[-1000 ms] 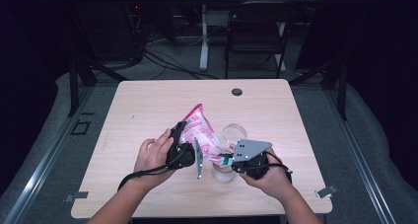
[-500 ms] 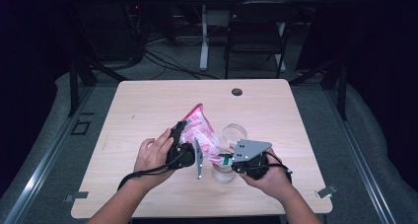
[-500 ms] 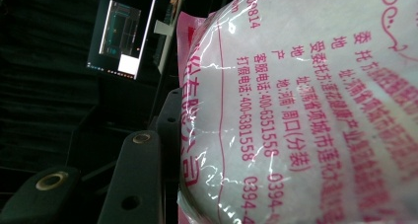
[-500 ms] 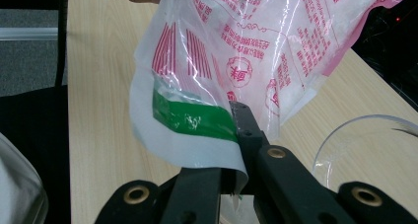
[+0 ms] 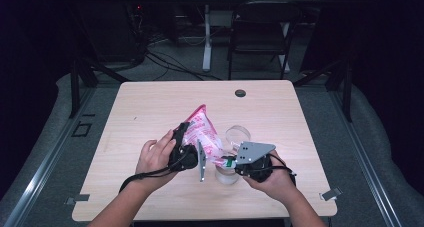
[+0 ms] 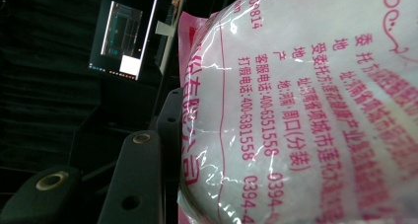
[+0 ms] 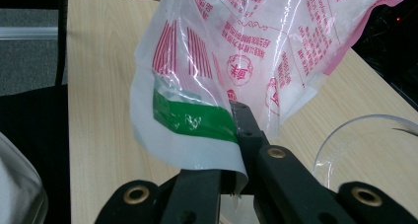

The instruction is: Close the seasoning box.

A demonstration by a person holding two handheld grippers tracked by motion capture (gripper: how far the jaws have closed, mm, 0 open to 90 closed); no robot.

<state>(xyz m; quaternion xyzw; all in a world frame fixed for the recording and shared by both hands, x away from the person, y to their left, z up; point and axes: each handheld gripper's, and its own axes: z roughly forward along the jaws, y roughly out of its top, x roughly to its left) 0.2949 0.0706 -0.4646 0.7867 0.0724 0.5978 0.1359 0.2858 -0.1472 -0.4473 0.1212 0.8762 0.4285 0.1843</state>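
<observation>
Both tongs hold the pink-printed clear plastic bag of white powder (image 5: 206,137) above the wooden bench (image 5: 150,107): left tongs (image 5: 192,137) clamp its body, right tongs (image 7: 235,135) pinch its green-striped corner (jaws pressed together). Step in hand: pouring setup. Next, tilt the bag toward the clear glass jar (image 5: 226,173).

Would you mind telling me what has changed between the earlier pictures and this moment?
Nothing has visibly changed. The left gripper still clamps the body of the pink and white bag, the right gripper still pinches its green-striped corner, and both hands stay where they were above the table. The clear glass containers beside and under the bag have not shifted.
</observation>
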